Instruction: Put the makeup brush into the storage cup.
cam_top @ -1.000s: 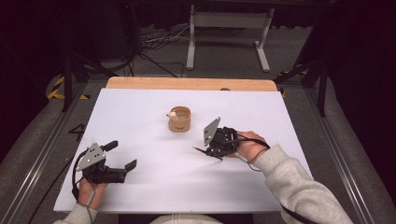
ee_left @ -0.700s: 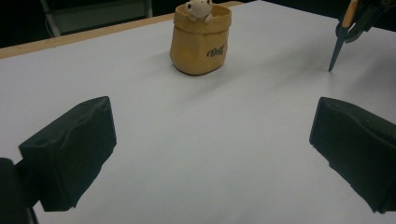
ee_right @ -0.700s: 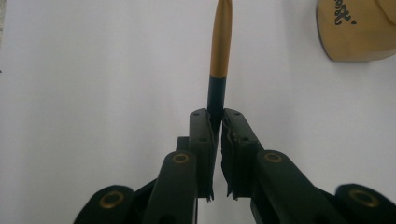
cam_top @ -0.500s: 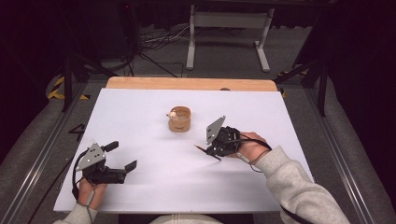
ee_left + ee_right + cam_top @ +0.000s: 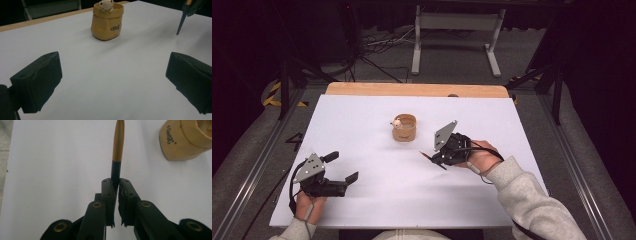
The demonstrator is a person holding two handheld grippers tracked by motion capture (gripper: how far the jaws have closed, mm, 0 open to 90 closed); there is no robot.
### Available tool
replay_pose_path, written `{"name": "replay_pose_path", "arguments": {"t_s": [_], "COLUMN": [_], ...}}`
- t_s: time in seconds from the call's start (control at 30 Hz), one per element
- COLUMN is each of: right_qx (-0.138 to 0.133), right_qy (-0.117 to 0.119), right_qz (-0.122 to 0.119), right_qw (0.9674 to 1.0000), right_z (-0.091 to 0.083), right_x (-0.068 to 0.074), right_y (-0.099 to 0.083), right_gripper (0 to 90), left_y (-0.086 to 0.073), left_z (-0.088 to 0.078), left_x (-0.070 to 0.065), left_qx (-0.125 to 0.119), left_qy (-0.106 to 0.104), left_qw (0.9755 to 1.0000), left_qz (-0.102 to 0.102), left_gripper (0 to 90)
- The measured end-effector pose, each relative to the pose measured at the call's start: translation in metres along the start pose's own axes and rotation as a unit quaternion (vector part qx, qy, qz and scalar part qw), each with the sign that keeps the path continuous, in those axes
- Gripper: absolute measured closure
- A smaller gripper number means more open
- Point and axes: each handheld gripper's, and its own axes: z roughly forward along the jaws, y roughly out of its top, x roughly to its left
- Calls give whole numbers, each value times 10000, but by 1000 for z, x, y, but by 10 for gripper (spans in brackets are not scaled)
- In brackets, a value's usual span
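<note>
A small tan pot (image 5: 404, 128) with a pale figurine on its rim stands near the middle of the white table; it appears as the pot (image 5: 107, 21) in the left gripper view and the pot (image 5: 187, 140) at the top right of the right gripper view. My right gripper (image 5: 438, 156) is shut on a pen (image 5: 117, 150) with a dark barrel and a gold end; it sits right of the pot, a little nearer to me. The pen's tip (image 5: 180, 25) hangs just above the table. My left gripper (image 5: 343, 167) rests open at the near left, nothing between its jaws.
The white table top (image 5: 377, 195) has a wooden strip (image 5: 412, 90) along its far edge. Beyond it stand a metal stand (image 5: 457, 30) and cables on the dark floor. Metal rails run along both sides of the table.
The right gripper with the pen has shifted slightly toward me and to the right. The left gripper has barely moved.
</note>
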Motion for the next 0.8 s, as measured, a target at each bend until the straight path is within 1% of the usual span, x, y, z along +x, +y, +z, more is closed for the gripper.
{"name": "replay_pose_path", "arguments": {"t_s": [0.13,0.2,0.23,0.4,0.5,0.53,0.6,0.63,0.7,0.73,0.77,0.8], "right_qx": [-175,-350,-350,-709,-895,-979,-1125,-1125,-1269,-1434,-1434,-1524], "right_qy": [-44,-64,-64,-139,-204,-224,-253,-253,-313,-358,-358,-388], "right_qz": [96,144,144,298,383,379,458,458,528,597,597,657], "right_qw": [9998,9993,9993,9969,9950,9942,9923,9923,9900,9872,9872,9854], "right_z": [-5,-8,-8,-16,-22,-23,-26,-26,-29,-31,-31,-32], "right_x": [-1,-2,-2,-4,-5,-6,-6,-6,-6,-7,-7,-8], "right_y": [1,0,0,0,-1,-1,-2,-2,-4,-5,-5,-7], "right_gripper": [836,836,836,835,835,835,835,835,835,834,834,835], "left_y": [0,0,0,0,0,0,-1,-1,-1,-1,-1,-1], "left_z": [0,0,0,1,1,1,1,1,1,1,1,1], "left_x": [0,0,0,0,0,0,0,0,0,0,0,0], "left_qx": [-1,12,16,6,7,11,13,13,1,1,1,3], "left_qy": [-3,-3,-1,-3,3,7,8,8,15,18,18,26], "left_qw": [10000,10000,10000,10000,10000,10000,10000,10000,10000,10000,10000,10000], "left_qz": [-5,-1,1,9,8,14,21,21,14,15,15,31], "left_gripper": [13,13,13,13,13,13,13,13,13,13,13,13]}}
